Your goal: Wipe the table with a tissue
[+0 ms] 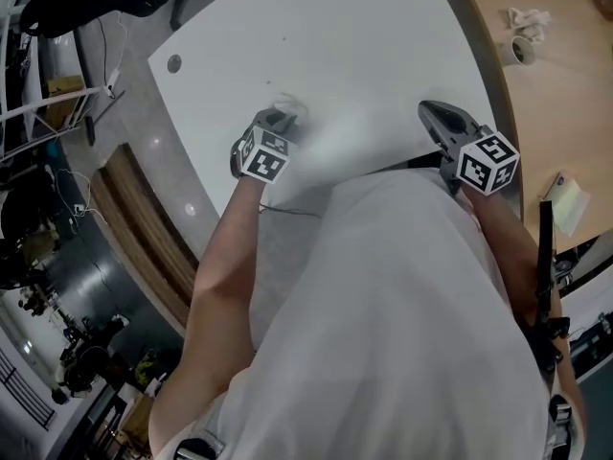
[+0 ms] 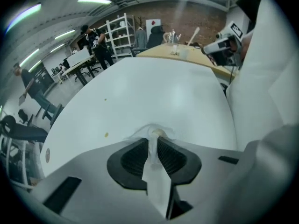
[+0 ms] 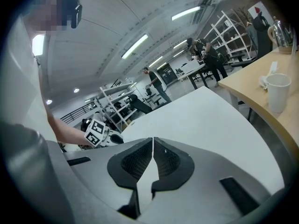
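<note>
**Left jaws clamp tissue on tabletop, right jaws shut and empty**

Left gripper (image 2: 154, 135): jaws nearly together, pinching a white tissue (image 2: 156, 181) between the pads. A strip of tissue runs back between the jaws. A crumpled bit bulges out past the tips and touches the white tabletop (image 2: 154, 92). A small yellowish speck (image 2: 106, 134) sits on the tabletop just left of these jaws.

Right gripper (image 3: 153, 141): jaws closed against each other, nothing between them, tips over the same tabletop. Ahead and to the right of the right jaws is a wooden table (image 3: 261, 85) with a white paper cup (image 3: 278, 92) on it.

Head view: left gripper points steeply down onto the tabletop. Right gripper is well apart from it, near the tabletop's edge.
</note>
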Motion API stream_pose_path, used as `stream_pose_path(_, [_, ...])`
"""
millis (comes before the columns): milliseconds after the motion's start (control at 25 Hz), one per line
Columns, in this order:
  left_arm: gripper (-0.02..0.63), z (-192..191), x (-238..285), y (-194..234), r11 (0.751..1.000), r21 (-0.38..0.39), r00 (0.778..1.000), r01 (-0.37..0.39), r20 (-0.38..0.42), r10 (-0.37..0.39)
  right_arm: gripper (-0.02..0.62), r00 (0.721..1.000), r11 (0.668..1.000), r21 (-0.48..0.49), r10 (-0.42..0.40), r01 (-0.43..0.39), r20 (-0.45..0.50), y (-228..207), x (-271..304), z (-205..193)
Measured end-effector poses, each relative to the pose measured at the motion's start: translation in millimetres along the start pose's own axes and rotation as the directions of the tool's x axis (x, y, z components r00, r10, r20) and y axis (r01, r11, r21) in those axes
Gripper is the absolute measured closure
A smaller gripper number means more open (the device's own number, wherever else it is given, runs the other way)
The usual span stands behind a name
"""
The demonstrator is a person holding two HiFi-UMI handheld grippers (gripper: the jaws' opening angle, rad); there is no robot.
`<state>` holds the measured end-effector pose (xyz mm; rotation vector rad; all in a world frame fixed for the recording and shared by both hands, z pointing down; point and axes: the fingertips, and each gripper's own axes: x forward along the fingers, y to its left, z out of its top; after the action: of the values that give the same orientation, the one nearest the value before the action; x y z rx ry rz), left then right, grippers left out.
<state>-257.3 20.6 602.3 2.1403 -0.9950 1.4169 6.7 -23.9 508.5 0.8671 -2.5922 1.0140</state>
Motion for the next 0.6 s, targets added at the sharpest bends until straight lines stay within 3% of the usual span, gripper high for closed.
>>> stream_pose_path(80, [0.538,-1,3,-6,0.999,0.042,0.999,-0.022,-0.024,0.023,0.575,1.000,1.000,0.001,-0.002,0.002,0.003,-2,-1,2])
stream_pose_path(240, [0.543,-4,3,-12,0.998,0.043,0.998,-0.052,-0.030,0.053,0.575,1.000,1.000,-0.002,0.003,-0.003,0.005,-5,0,4])
stream_pose_path(480, [0.554,-2,0,-35,1.000,0.018,1.000,0.012,-0.015,-0.012,0.576,1.000,1.000,-0.004,0.022,-0.022,-0.010,-3,7,4])
stream_pose_path(600, [0.554,-2,-2,-57,0.997,-0.009,0.997,0.078,0.006,-0.078,0.575,0.999,0.999,-0.005,0.032,-0.032,-0.017,-2,11,5])
